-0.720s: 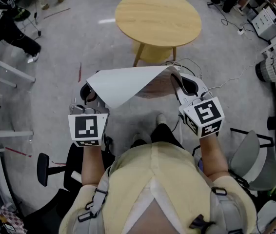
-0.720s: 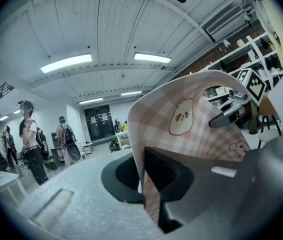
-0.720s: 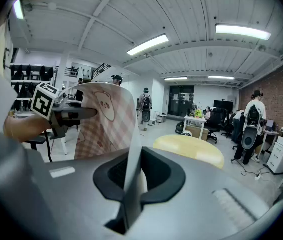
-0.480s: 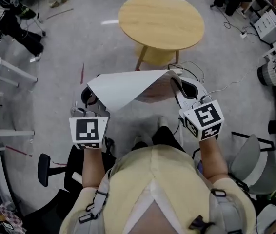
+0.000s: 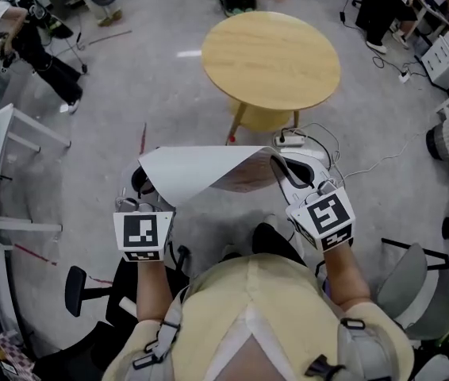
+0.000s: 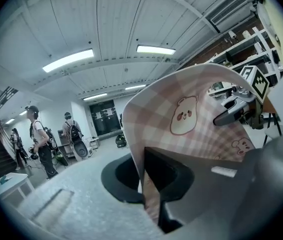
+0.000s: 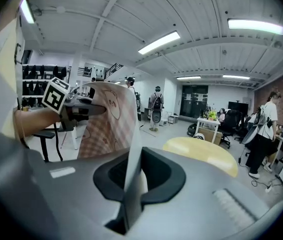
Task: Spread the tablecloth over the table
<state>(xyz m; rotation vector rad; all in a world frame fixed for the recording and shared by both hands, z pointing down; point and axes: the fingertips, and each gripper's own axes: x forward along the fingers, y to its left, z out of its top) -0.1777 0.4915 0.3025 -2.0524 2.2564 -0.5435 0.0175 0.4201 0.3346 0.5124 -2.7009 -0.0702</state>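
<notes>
Grey speckled floor (image 5: 169,94) fills the workroom, and a round pale-wood surface (image 5: 270,59) stands bare, well beyond both sets of jaws. Other persons (image 5: 38,42) stand at the room's far edges.

Both forearms reach forward from the person's chest at about the same height, each gripper pointing slightly below level, with its marker cube facing up.

The left gripper (image 5: 147,182) has its jaws closed on one edge of a pink checked tablecloth with bear prints (image 5: 201,171). In the left gripper view the cloth rises out of the clamped jaws (image 6: 149,184) and curves off towards the right gripper (image 6: 236,106).

The right gripper (image 5: 284,169) has its jaws likewise closed on the opposite edge. In its own view the sheet stands edge-on in the clamped jaws (image 7: 134,179).

The tablecloth hangs in the air between the two sets of jaws, plain white side up and bowed. It lies short of the surface and does not touch it.
</notes>
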